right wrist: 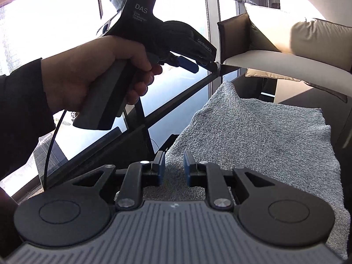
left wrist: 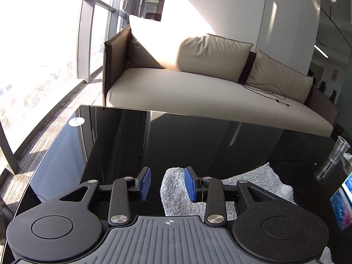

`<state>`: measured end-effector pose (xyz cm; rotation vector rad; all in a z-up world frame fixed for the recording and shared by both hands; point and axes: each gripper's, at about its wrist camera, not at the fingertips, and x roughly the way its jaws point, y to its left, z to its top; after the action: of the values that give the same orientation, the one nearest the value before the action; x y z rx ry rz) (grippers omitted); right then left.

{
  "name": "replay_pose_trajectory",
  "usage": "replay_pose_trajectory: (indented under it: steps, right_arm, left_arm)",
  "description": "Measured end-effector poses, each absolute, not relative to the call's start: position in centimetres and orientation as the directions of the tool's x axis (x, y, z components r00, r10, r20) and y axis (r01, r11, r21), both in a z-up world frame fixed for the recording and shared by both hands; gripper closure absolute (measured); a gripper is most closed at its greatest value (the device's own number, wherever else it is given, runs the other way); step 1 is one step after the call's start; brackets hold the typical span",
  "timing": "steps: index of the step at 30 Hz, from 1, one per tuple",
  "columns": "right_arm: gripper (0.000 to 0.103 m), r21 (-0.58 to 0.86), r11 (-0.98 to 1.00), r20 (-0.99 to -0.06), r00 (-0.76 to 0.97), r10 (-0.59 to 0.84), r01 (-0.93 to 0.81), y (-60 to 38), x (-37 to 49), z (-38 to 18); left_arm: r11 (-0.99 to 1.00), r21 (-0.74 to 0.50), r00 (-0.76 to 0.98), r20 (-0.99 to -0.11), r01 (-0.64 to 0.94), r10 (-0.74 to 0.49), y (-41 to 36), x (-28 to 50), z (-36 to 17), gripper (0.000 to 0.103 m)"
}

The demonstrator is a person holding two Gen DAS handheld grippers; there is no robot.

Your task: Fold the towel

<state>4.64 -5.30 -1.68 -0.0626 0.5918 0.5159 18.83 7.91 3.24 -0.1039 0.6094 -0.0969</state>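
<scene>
A grey terry towel [right wrist: 253,136] lies spread on the black glass table [left wrist: 187,140]. In the left wrist view the towel [left wrist: 176,189] has a corner rising between my left gripper's blue pads. My left gripper [left wrist: 167,184] is open, just above that corner, not closed on it. My right gripper [right wrist: 173,167] is open over the towel's near left edge, pads apart with towel showing between them. The left gripper [right wrist: 193,63] also shows in the right wrist view, held in a hand above the towel's far left corner.
A beige sofa [left wrist: 198,83] stands behind the table. A clear plastic cup [left wrist: 332,160] and a blue packet [left wrist: 343,202] sit at the table's right side. Large windows [left wrist: 33,55] run along the left. A cable [right wrist: 50,145] hangs from the left gripper's handle.
</scene>
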Motion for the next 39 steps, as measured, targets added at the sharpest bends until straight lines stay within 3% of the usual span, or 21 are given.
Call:
replay_pose_trajectory:
  steps: [6,15,19,29,39]
  right_arm:
    - [0.084,0.001,0.892,-0.604,0.711,0.361,-0.452,-5.1,5.3,-2.7]
    - [0.084,-0.048,0.844,-0.609,0.685,0.4,-0.535,-3.3,3.5,-3.1]
    - [0.084,0.003,0.795,-0.622,0.622,0.476,-0.606,-3.5,3.1,-2.9]
    - [0.084,-0.023,0.848,-0.649,0.653,0.391,-0.53,-4.5,3.6,-2.4]
    - [0.083,-0.026,0.767,-0.656,0.59,0.471,-0.641,-4.3,2.6,-2.3]
  left_arm:
    - [0.99,-0.132,0.813,-0.571,0.049,-0.116,8.3,18.8,3.2,0.07]
    - [0.992,-0.121,0.813,-0.572,0.047,-0.108,8.4,18.6,3.3,0.066]
    - [0.991,-0.124,0.814,-0.571,0.043,-0.107,8.7,18.4,3.3,0.066]
    - [0.991,-0.126,0.811,-0.576,0.037,-0.103,8.9,18.5,3.3,0.066]
    - [0.992,-0.12,0.807,-0.582,0.037,-0.1,8.8,18.5,3.1,0.066]
